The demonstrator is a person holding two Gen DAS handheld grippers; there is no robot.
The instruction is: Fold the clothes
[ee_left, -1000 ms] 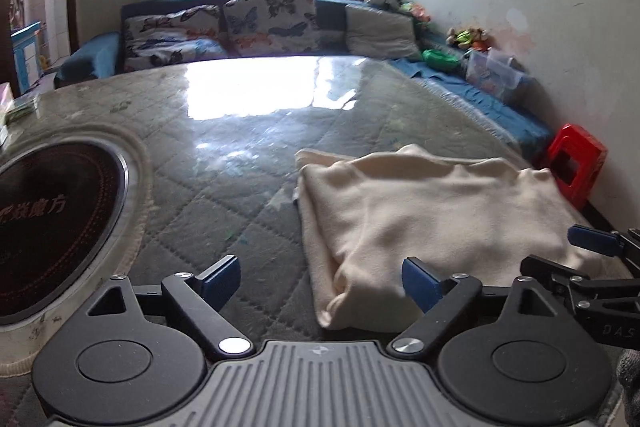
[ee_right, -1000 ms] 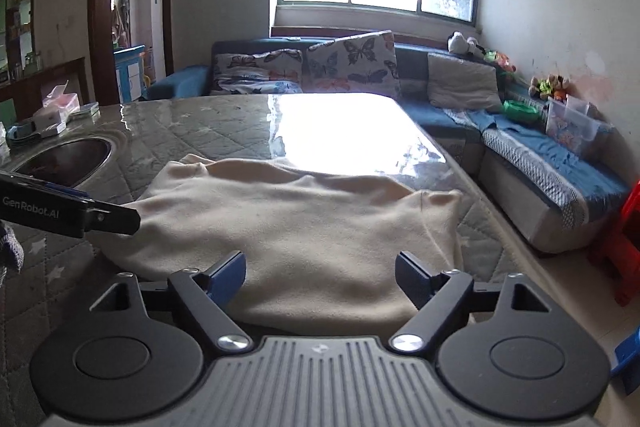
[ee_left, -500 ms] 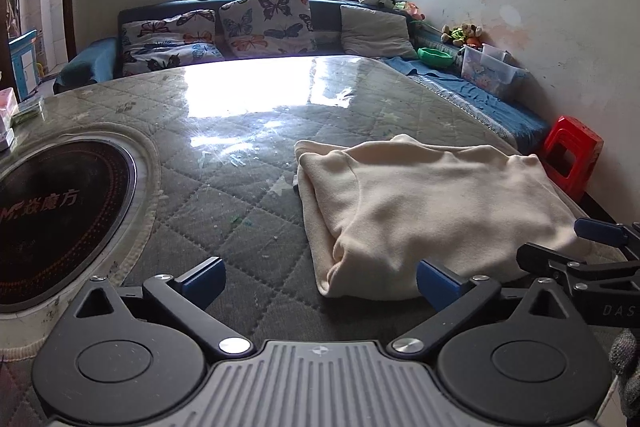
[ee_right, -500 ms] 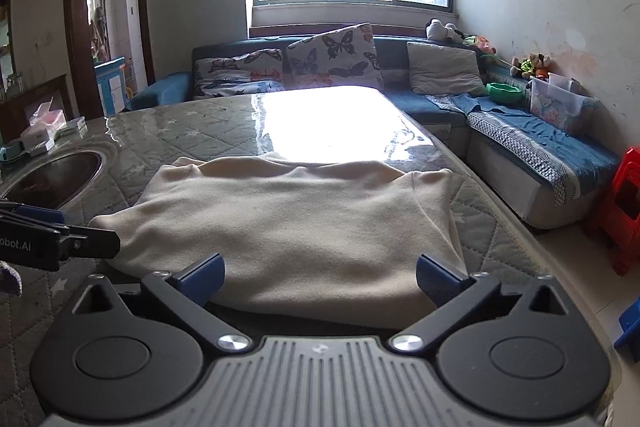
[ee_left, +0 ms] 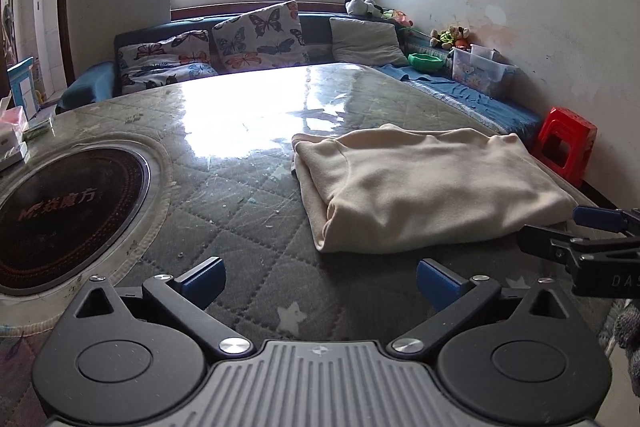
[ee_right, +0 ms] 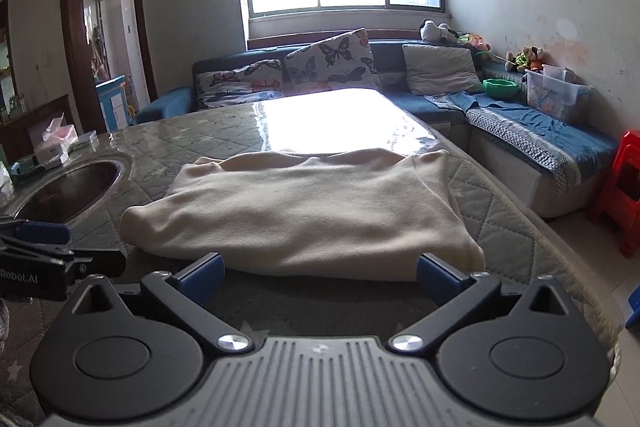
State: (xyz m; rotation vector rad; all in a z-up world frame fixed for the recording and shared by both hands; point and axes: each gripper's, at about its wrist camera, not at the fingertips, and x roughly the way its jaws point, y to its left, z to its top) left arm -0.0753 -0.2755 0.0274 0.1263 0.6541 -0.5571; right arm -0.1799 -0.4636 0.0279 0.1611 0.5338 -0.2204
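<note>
A cream garment point(ee_left: 424, 183) lies folded into a flat rectangle on the quilted table top point(ee_left: 248, 211); it also shows in the right wrist view point(ee_right: 304, 211). My left gripper point(ee_left: 320, 281) is open and empty, held short of the garment's near left corner. My right gripper point(ee_right: 320, 277) is open and empty, just in front of the garment's near edge. The right gripper's fingers point(ee_left: 560, 239) show at the right edge of the left wrist view, and the left gripper's fingers point(ee_right: 60, 255) show at the left edge of the right wrist view.
A round dark inset hob point(ee_left: 60, 211) sits in the table at the left. A blue corner sofa point(ee_right: 520, 131) with cushions runs behind and to the right. A red stool point(ee_left: 566, 143) stands by the table's right edge. Boxes point(ee_right: 56, 147) lie at the far left.
Both grippers have drawn back from the garment and risen a little. Their jaws have opened wider. The garment lies still.
</note>
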